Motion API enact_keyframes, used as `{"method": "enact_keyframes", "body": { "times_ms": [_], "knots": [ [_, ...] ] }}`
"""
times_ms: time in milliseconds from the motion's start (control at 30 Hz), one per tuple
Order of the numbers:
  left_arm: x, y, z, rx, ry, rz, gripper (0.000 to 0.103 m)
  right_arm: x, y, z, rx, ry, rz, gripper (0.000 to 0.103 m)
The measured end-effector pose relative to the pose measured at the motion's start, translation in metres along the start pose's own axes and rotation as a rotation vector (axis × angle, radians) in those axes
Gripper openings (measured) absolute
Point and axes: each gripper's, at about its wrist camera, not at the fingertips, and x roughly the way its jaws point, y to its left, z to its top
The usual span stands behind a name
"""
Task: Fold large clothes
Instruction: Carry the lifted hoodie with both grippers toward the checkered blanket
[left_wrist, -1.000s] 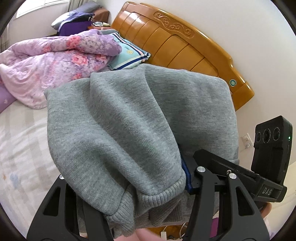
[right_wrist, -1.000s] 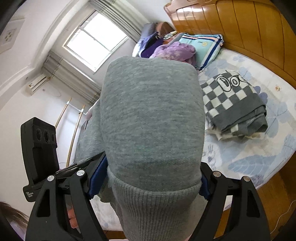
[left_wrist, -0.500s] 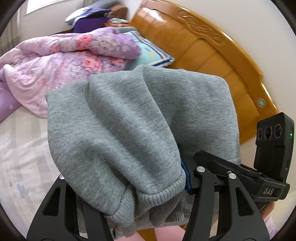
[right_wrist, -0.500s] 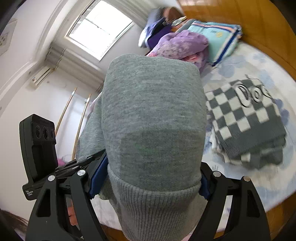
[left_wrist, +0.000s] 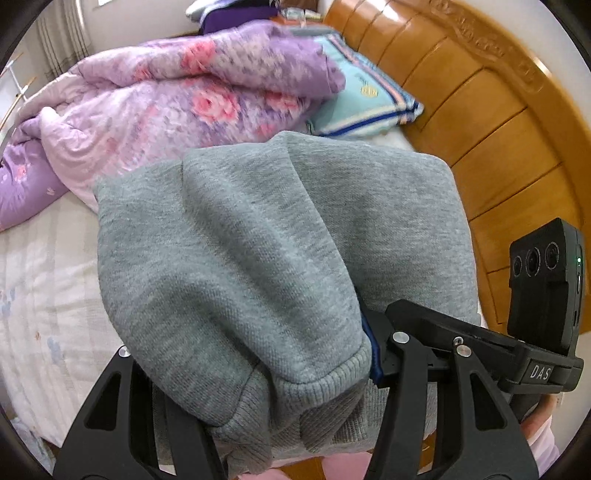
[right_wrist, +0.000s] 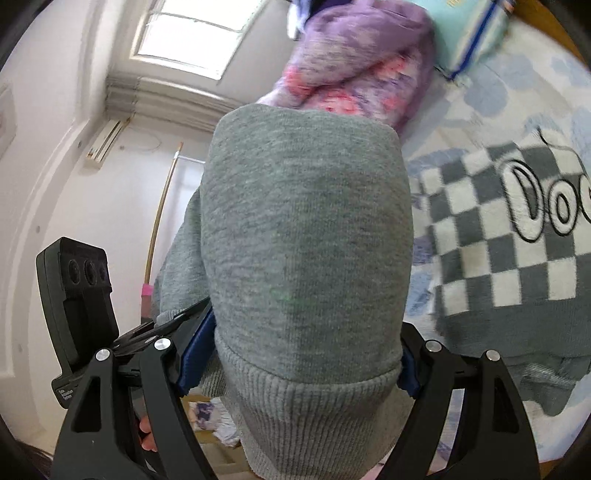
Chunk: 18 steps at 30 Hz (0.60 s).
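Left tool (left_wrist: 255, 373), right tool (right_wrist: 299, 354): both clamped on folded grey sweatshirt (left_wrist: 266, 236) | folding done | remaining: set on bed (left_wrist: 40, 295), near checkered sweater (right_wrist: 509, 236).

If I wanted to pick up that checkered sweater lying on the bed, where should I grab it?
Probably the checkered sweater is best taken by its thick folded edge, the plain grey band nearest the camera. It lies flat and folded on the bed sheet, so come in low from that near side and pinch all the layers together.

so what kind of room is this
A bedroom, most likely: a carved wooden headboard, a rumpled floral quilt and a striped pillow on a made-up bed.
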Motion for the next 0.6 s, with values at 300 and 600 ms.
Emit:
{"method": "enact_keyframes", "body": {
  "times_ms": [300, 600],
  "knots": [
    [0.147, -0.043, 0.020, -0.036, 0.164, -0.113, 0.055, -0.008, -0.120, 0.037, 0.116, 0.027, -0.099, 0.077],
    [0.229, -0.071, -0.004, -0.063, 0.249, -0.125, 0.064, -0.017, -0.186, 0.041, 0.122, 0.109, -0.330, 0.078]
  ]
}}
